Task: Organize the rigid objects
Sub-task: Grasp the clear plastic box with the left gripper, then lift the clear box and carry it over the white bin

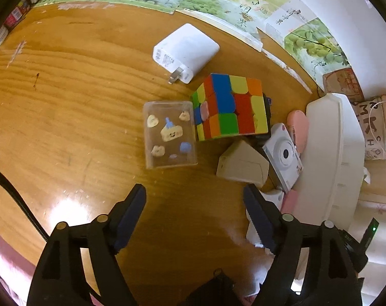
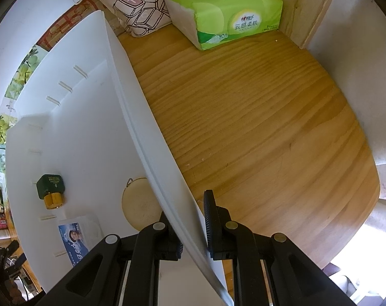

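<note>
Wood grain fills the bench (image 1: 65,97) below my left tongs (image 1: 194,204), which point steeply down with their jaws spread wide and nothing between them; no pad touches anything. Just beyond their tips lies a clear plastic case (image 1: 168,134) with small stickers, flat on the bench. Touching its right edge stands a scrambled puzzle cube (image 1: 231,107). A white charger (image 1: 186,52) lies farther off, apart from the cube. Nearer and right of the case sit a beige wedge-shaped box (image 1: 241,164) and a small white camera (image 1: 283,156), close against the white bin (image 1: 333,153) at the right.

My right tongs (image 2: 186,219) point straight down and pinch the near wall of that white bin (image 2: 152,153), one pad inside, one outside. In the bin lie a dark green bottle with a gold cap (image 2: 51,187), a round beige disc (image 2: 139,204) and a blue printed packet (image 2: 75,237). A green tissue pack (image 2: 226,12) stands far off.
</note>
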